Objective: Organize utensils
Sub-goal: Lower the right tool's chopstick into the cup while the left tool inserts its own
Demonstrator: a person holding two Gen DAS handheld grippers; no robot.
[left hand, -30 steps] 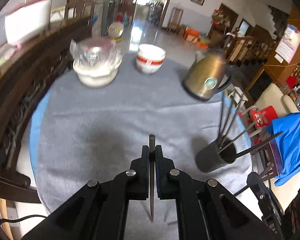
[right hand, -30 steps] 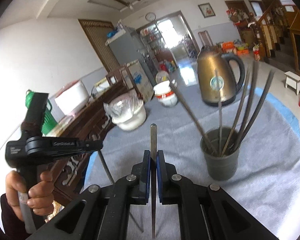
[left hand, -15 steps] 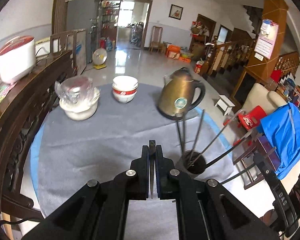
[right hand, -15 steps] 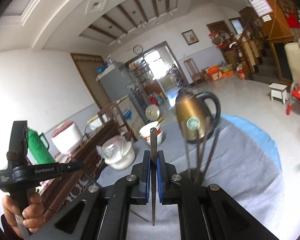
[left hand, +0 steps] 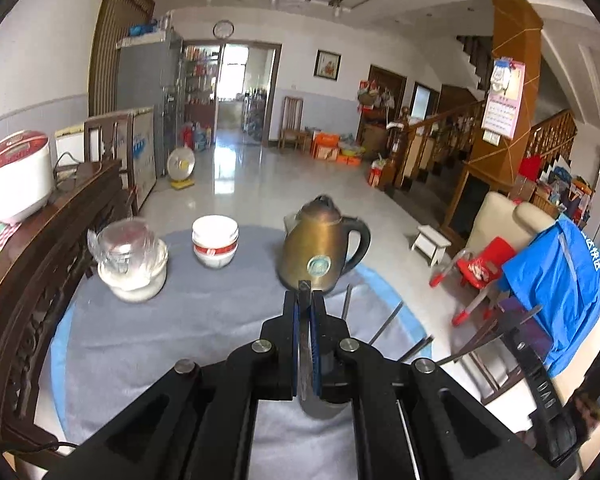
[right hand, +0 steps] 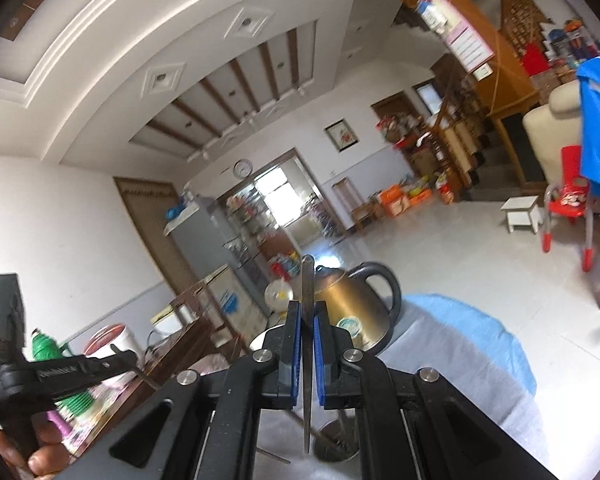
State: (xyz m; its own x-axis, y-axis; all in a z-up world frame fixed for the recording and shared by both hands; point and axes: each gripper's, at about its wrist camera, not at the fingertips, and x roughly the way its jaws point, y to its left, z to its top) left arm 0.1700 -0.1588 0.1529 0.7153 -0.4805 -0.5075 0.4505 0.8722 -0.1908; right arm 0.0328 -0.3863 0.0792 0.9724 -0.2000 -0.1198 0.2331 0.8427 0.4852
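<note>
My left gripper (left hand: 305, 300) is shut on a dark chopstick (left hand: 305, 344) that runs back between its jaws. Right under it stands the dark utensil cup (left hand: 324, 410), mostly hidden by the gripper, with several chopsticks (left hand: 384, 326) fanning out to the right. My right gripper (right hand: 308, 312) is shut on another dark chopstick (right hand: 307, 344), its lower tip hanging just above the cup's rim (right hand: 338, 446). The left gripper's body (right hand: 56, 372) shows at the left of the right wrist view.
A brass kettle (left hand: 322, 250) stands behind the cup on the grey cloth (left hand: 172, 340). A red-and-white bowl (left hand: 215, 241) and a plastic-covered white bowl (left hand: 132, 266) sit at the back left. A dark wooden bench (left hand: 32, 276) runs along the left edge.
Both grippers have tilted upward and closed in over the cup, each still holding its chopstick. The cup has passed from right of the left gripper to directly beneath it.
</note>
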